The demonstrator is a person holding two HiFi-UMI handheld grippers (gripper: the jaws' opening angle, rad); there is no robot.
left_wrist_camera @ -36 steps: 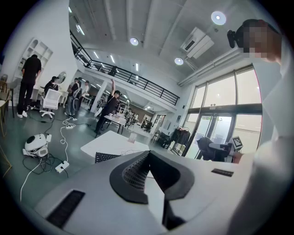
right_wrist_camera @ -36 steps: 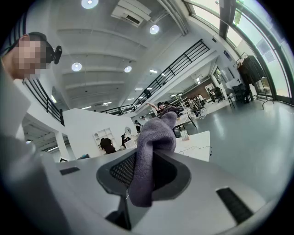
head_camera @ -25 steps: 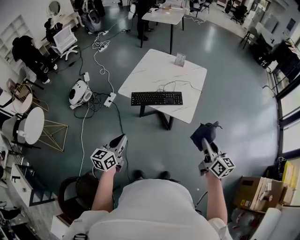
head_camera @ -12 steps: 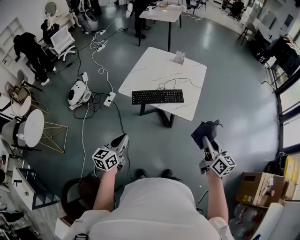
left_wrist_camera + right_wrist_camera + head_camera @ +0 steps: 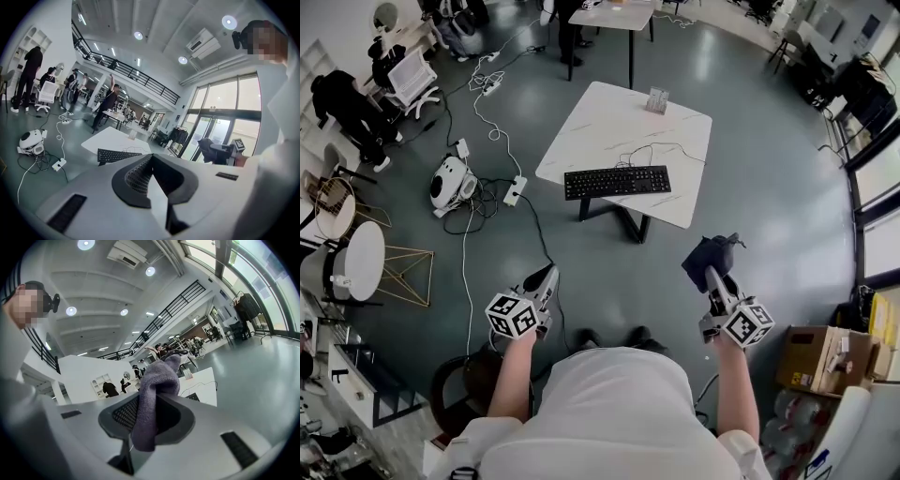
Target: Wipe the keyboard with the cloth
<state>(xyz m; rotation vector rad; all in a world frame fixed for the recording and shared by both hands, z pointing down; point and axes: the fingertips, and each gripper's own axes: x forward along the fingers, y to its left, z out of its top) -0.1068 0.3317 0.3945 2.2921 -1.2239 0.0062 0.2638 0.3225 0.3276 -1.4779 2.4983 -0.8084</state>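
The left gripper [image 5: 546, 275] was closed on nothing, well short of the keyboard [image 5: 617, 182] lying on the white table [image 5: 614, 122]. At right, the right gripper [image 5: 711, 275] pinched the dark cloth [image 5: 709, 255] between its jaws, well apart from the keyboard.

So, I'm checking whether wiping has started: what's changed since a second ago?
Hardly anything. The head view has drifted, so the table and keyboard sit slightly higher in the picture; nothing on the table moved. The right gripper still has its fingers shut on the cloth, the left gripper stays shut and empty, both well short of the table. Nothing taken or let go.
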